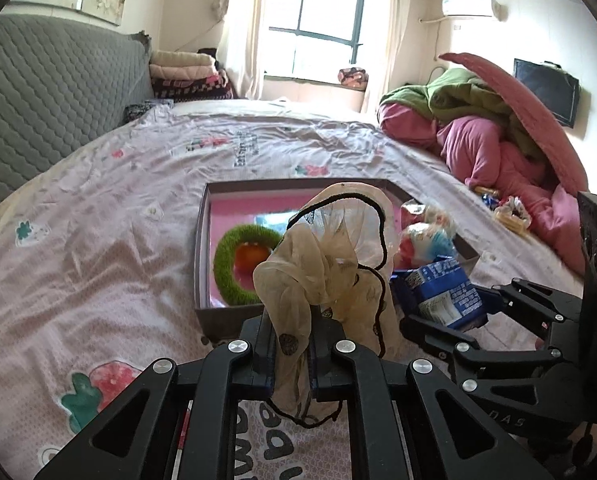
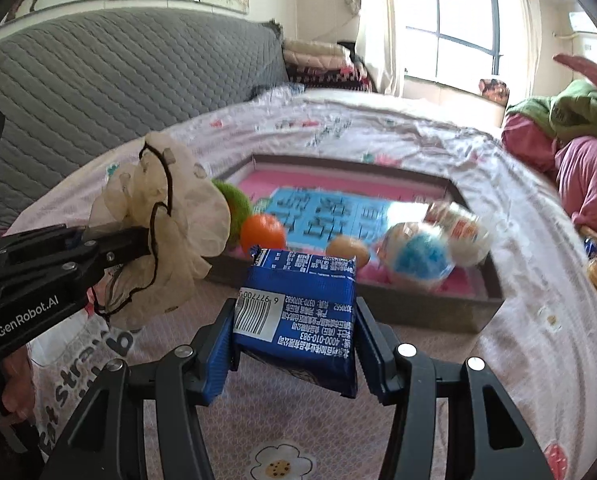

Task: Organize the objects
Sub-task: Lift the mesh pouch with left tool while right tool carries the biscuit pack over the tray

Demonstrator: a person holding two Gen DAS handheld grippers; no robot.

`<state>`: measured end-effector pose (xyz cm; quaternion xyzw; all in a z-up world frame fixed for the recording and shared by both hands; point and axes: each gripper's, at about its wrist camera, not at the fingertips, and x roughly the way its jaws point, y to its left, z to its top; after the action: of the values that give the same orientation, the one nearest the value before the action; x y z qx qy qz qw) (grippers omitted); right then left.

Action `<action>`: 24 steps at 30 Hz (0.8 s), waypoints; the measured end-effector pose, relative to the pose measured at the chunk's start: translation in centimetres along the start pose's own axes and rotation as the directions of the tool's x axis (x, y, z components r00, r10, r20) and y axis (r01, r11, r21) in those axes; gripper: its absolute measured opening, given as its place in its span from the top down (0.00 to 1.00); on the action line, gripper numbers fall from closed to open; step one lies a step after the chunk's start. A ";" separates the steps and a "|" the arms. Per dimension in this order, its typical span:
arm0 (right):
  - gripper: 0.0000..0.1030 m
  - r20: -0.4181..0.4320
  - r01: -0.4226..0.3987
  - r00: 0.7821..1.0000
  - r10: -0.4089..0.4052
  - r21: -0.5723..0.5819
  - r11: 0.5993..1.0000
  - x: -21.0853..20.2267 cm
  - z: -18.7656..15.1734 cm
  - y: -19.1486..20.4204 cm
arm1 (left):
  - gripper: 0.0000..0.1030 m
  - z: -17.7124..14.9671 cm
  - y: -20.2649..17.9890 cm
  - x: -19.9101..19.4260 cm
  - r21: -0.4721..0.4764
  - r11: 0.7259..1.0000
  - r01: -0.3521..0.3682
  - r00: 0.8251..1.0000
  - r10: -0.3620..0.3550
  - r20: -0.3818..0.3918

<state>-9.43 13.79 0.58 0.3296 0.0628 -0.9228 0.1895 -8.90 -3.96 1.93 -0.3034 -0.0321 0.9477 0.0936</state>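
The left gripper (image 1: 292,344) is clamped tight on a sheer beige gauze drawstring pouch with a dark cord (image 1: 330,256), which hangs bunched above the near edge of the box. The pouch looks nearly weightless, limp and a little slick, so it will likely sag and swing. The pinch on its gathered fabric seems sound, though the loose cord could snag on the box wall.

Beyond it sits a shallow grey cardboard box with a pink lining (image 2: 430,312) on the floral pink bedsheet (image 1: 98,208). In its left part lies a fuzzy green ring (image 1: 234,264) with a small orange ball (image 2: 263,230) touching it. Toward the right lie a small tan egg-shaped object (image 2: 348,252) and 2 blurred round packets: 1 white and blue (image 2: 418,256), 1 white and orange (image 2: 462,228). A blue printed sheet covers the floor of the box.

The right gripper (image 2: 294,344) holds a blue foil snack packet with a barcode (image 2: 298,304) by its 2 sides, just near of the box's front wall. The packet seems light, crinkly and slippery, and its contents may crush, so a moderate squeeze across the middle suits it.
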 end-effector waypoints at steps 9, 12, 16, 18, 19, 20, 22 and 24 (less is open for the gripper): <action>0.47 0.054 0.009 0.998 -0.009 -0.001 1.000 -1.0 0.7 -0.2 | 0.89 0.3 0.0 -0.5 -0.006 1.000 -0.005 1.000 0.005 0.023; 0.47 0.065 0.008 0.998 -0.008 -0.002 1.000 -1.1 1.0 -0.2 | 0.89 0.4 0.2 -0.7 -0.008 1.000 -0.010 0.999 0.010 0.030; 0.47 0.076 0.004 0.997 -0.004 0.000 1.000 -1.4 1.4 -0.5 | 0.89 0.9 0.2 -0.6 -0.012 1.000 -0.012 0.999 0.012 0.034; 0.47 0.085 0.003 0.996 -0.003 0.000 1.000 -1.6 1.7 -0.6 | 0.89 1.3 0.1 -0.7 -0.001 1.000 -0.018 0.999 0.018 0.046; 0.47 0.088 0.003 0.996 -0.003 0.000 1.000 -1.6 1.8 -0.7 | 0.89 1.6 0.0 -0.7 0.004 1.000 -0.024 0.998 0.023 0.051; 0.47 0.095 0.003 0.996 -0.003 0.003 1.000 -1.8 2.0 -0.7 | 0.89 1.8 0.0 -0.7 0.007 1.000 -0.025 0.998 0.024 0.052; 0.47 0.101 -0.001 0.995 0.001 0.002 1.000 -1.9 2.6 -0.8 | 0.89 2.3 0.0 -0.8 0.006 1.000 -0.026 0.998 0.026 0.063; 0.47 0.111 0.006 0.994 -0.006 -0.006 1.000 -2.0 3.1 -0.9 | 0.89 2.9 0.2 -0.7 0.003 1.000 -0.025 0.997 0.024 0.069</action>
<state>-10.20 14.50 4.25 0.2772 0.0560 -0.9400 0.1909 -10.04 -4.31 4.69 -0.2709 -0.0298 0.9587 0.0814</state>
